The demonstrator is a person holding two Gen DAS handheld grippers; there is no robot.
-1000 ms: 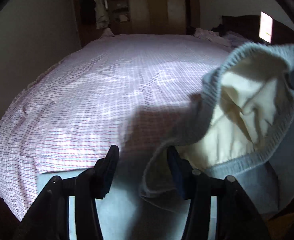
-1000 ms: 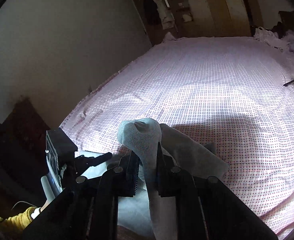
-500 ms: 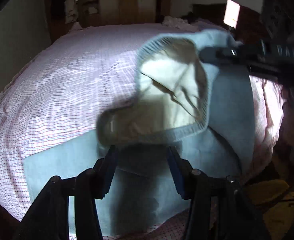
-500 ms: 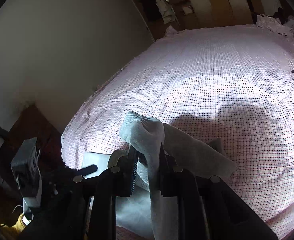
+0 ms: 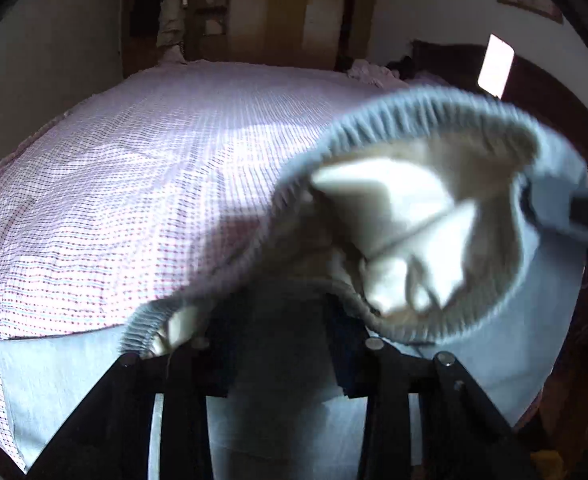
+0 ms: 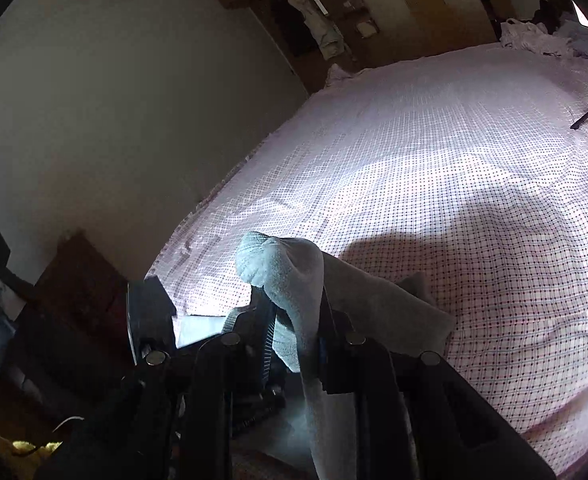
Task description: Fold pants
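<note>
The room is dim; daylight falls in a bright patch on the checked bedsheet [image 6: 433, 184] ahead of the right gripper [image 6: 295, 320]; a broad dark shadow lies just beyond its fingers; ahead of the left gripper [image 5: 278, 344] the raised pants [image 5: 413, 220] are smeared by motion blur; a window [image 5: 495, 66] glares far right; both views bend and darken at the edges.
</note>
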